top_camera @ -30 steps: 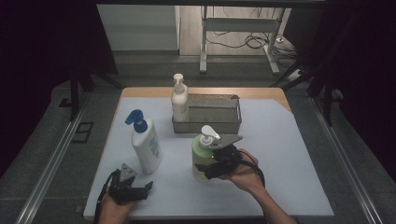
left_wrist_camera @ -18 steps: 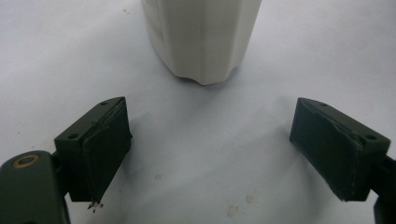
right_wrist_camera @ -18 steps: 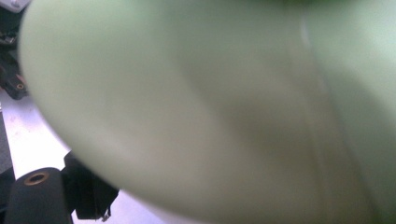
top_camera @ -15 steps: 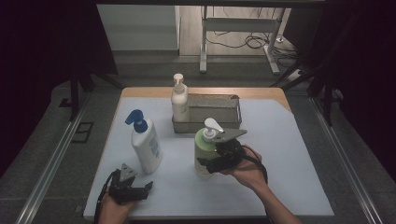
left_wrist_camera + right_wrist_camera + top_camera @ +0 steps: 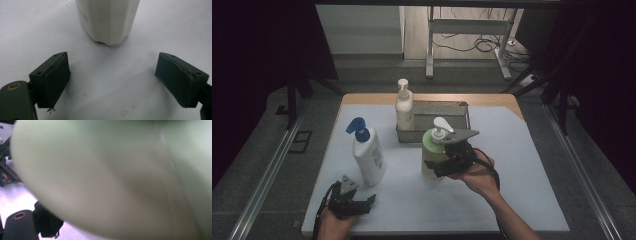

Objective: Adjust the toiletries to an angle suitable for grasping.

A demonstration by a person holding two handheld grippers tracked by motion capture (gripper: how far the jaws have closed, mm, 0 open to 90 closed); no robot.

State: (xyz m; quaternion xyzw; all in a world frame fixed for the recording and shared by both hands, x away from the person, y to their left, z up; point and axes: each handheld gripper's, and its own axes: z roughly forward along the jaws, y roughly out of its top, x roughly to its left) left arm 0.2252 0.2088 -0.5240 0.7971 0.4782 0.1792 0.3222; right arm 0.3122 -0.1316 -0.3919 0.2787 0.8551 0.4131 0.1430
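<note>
Green bottle (image 5: 432, 155) now nearer the tray (image 5: 459, 107), pinched in right gripper (image 5: 443, 162).

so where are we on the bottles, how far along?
Done: one cream pump bottle stands in the metal basket. In hand: the right hand-held gripper grips the green bottle, seemingly raised in front of the basket. Left: that bottle probably goes in next; the white bottle with the blue pump stands untouched on the mat, the left hand-held gripper open just short of it.
</note>
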